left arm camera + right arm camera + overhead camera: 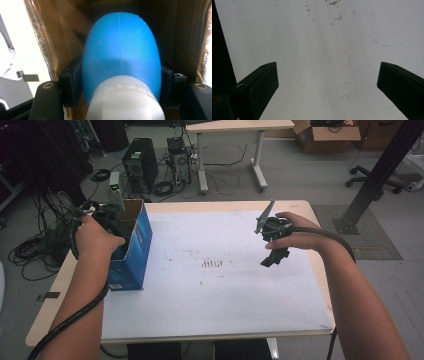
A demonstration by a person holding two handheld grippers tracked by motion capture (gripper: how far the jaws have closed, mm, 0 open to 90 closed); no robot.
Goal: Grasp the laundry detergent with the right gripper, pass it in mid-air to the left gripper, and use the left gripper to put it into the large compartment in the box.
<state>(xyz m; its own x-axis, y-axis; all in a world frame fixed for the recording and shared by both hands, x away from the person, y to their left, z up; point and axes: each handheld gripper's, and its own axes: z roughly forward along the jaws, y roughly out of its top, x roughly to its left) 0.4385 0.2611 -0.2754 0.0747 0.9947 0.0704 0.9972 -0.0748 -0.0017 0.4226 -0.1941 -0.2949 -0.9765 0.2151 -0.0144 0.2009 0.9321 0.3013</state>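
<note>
White sheeting (215,285), lightly stained near its centre, covers the work table; computer towers and loose cables stand on the floor beyond it. At the table's left edge stands an open-topped blue carton (131,251) with a brown cardboard interior.

Left gripper (111,222) — positioned over the carton's open top. In the left gripper view, its jaws are clamped on either side of a blue bottle (121,53) with a white cap (125,100), with the carton's walls around the bottle. The bottle is therefore inside the carton's opening, probably being lowered in or lifted out; which one cannot be determined.

Right gripper (275,256) — held above the bare sheeting at the right. Its jaws are spread wide and grasp nothing, apparently on standby.
</note>
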